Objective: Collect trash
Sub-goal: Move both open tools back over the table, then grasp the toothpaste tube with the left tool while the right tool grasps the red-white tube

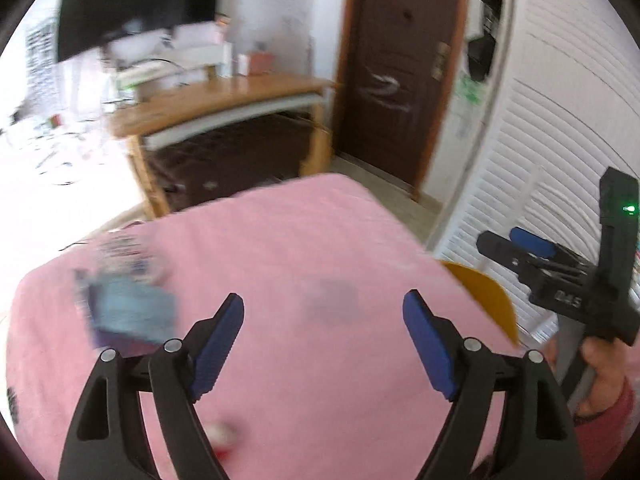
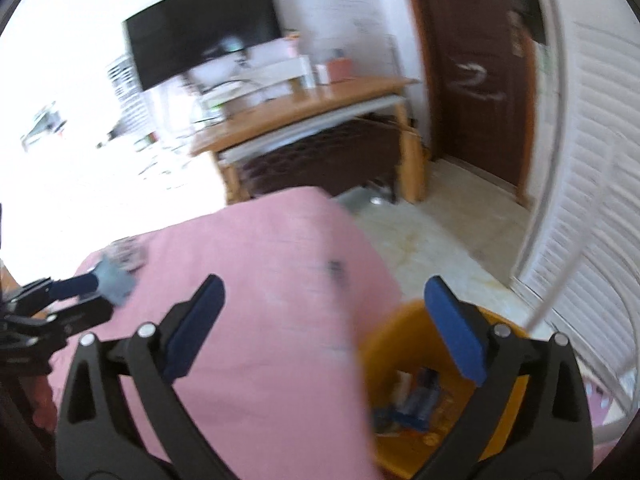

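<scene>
My left gripper (image 1: 324,308) hangs open over the pink-covered table (image 1: 280,240) with nothing between its fingers. A blurred blue-grey wrapper (image 1: 132,308) lies on the cloth just left of its left finger, with a clear crumpled wrapper (image 1: 124,252) behind it. A small red-and-white scrap (image 1: 222,436) lies near the front. My right gripper (image 2: 325,292) is open and empty, above the table's right edge and the orange bin (image 2: 384,344), which holds several bits of trash (image 2: 416,404). The right wrist view shows the left gripper (image 2: 80,288) beside the blue-grey wrapper (image 2: 114,280).
A wooden desk (image 1: 224,100) with boxes and cables stands behind the table, under a dark TV (image 2: 200,28). A brown door (image 1: 392,72) is at the back. White louvred doors (image 2: 592,184) run along the right, beside pale floor tiles (image 2: 440,240). A hand (image 1: 600,376) holds the right gripper (image 1: 520,248).
</scene>
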### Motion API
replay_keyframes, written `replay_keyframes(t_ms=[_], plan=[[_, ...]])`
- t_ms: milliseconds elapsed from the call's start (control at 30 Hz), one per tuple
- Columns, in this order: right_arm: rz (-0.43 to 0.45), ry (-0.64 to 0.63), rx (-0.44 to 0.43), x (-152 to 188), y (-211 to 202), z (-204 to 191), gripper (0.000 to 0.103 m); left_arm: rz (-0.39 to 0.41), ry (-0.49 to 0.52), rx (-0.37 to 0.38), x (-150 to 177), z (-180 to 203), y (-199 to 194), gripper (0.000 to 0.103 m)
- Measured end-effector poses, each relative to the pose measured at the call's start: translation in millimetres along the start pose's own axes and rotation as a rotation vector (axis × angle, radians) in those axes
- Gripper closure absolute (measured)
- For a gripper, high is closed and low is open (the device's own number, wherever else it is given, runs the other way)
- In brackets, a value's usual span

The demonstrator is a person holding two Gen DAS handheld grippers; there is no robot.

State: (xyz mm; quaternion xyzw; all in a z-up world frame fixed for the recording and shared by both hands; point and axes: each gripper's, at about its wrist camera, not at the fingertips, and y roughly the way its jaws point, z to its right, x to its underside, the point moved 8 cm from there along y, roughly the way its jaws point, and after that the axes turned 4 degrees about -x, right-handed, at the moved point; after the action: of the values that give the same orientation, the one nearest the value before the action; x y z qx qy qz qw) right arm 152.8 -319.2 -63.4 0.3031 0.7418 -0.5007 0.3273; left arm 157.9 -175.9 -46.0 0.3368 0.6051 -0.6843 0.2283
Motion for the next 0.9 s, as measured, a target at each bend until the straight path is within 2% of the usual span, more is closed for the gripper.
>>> replay_keyframes(t_ms=[133, 300, 400, 600, 700, 900], plan=[[-0.021, -0.089, -0.082, -1, 13, -66, 0.007, 0.059, -0.074, -0.056, 2, -48, -20, 0.026], [-0.063, -0.15, -0.128, 8, 26, -119, 0.007, 0.121, -0.129, -0.123, 2, -86, -39, 0.026], [-0.086, -0.187, -0.134, 14, 29, -143, 0.007, 0.139, -0.152, -0.136, 8, -101, -48, 0.026], [-0.113, -0.224, -0.131, 25, 29, -166, 0.007, 0.144, -0.194, -0.131, 13, -125, -52, 0.026], [-0.129, -0.231, -0.142, 32, 27, -174, 0.006, 0.119, -0.219, -0.122, 10, -143, -47, 0.026], [-0.183, -0.291, -0.203, 58, 26, -206, 0.006, -0.008, -0.316, -0.092, -5, -198, -21, 0.026]])
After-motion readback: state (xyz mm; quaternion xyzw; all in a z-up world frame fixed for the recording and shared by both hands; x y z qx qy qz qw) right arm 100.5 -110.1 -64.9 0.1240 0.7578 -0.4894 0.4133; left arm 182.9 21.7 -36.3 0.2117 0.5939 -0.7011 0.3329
